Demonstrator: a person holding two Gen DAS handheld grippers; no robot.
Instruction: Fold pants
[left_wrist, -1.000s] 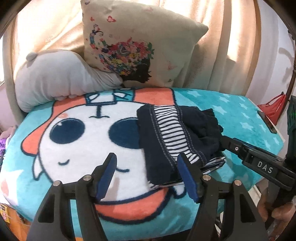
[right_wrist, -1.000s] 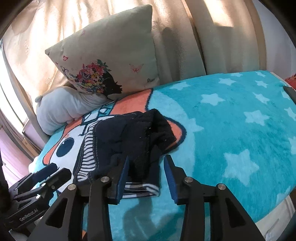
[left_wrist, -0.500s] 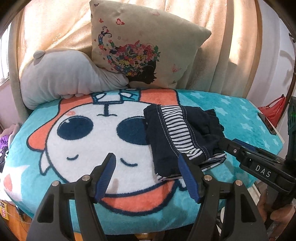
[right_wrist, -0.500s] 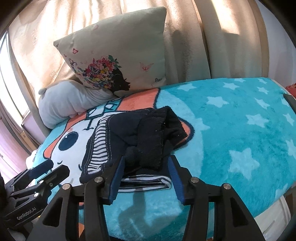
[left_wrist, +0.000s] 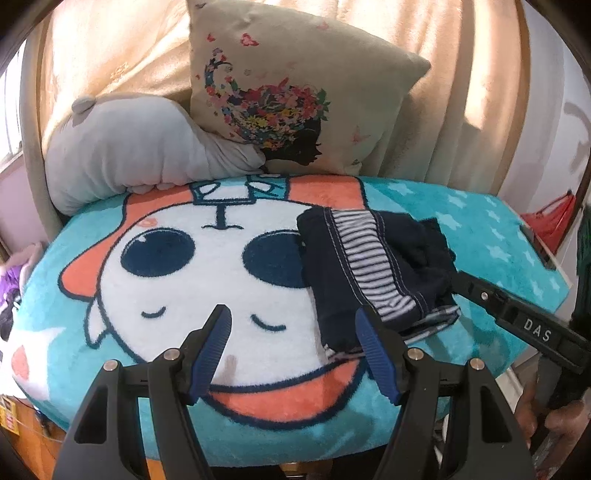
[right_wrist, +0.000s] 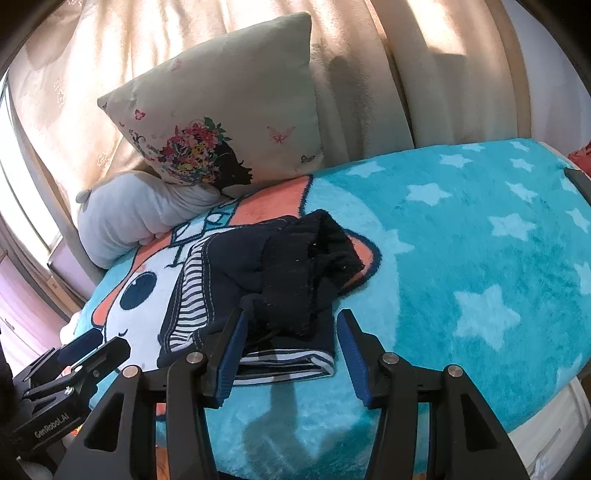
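Note:
The dark navy pants (left_wrist: 373, 273) with a white-and-navy striped panel lie folded in a compact bundle on the turquoise cartoon blanket (left_wrist: 207, 295). They also show in the right wrist view (right_wrist: 273, 280). My left gripper (left_wrist: 295, 343) is open and empty, just in front of the bundle's near left edge. My right gripper (right_wrist: 290, 347) is open and empty, its fingers either side of the bundle's near edge, apart from the cloth. In the left wrist view the right gripper (left_wrist: 517, 321) reaches in from the right.
A beige flower-print cushion (left_wrist: 291, 92) and a grey plush pillow (left_wrist: 129, 147) lean against the curtain at the back. The blanket's front edge drops off just below the grippers. A red bag (left_wrist: 554, 218) hangs at the right.
Both grippers have pulled back and up from the folded pants, so the bundle sits farther away in both views. The pants have not moved.

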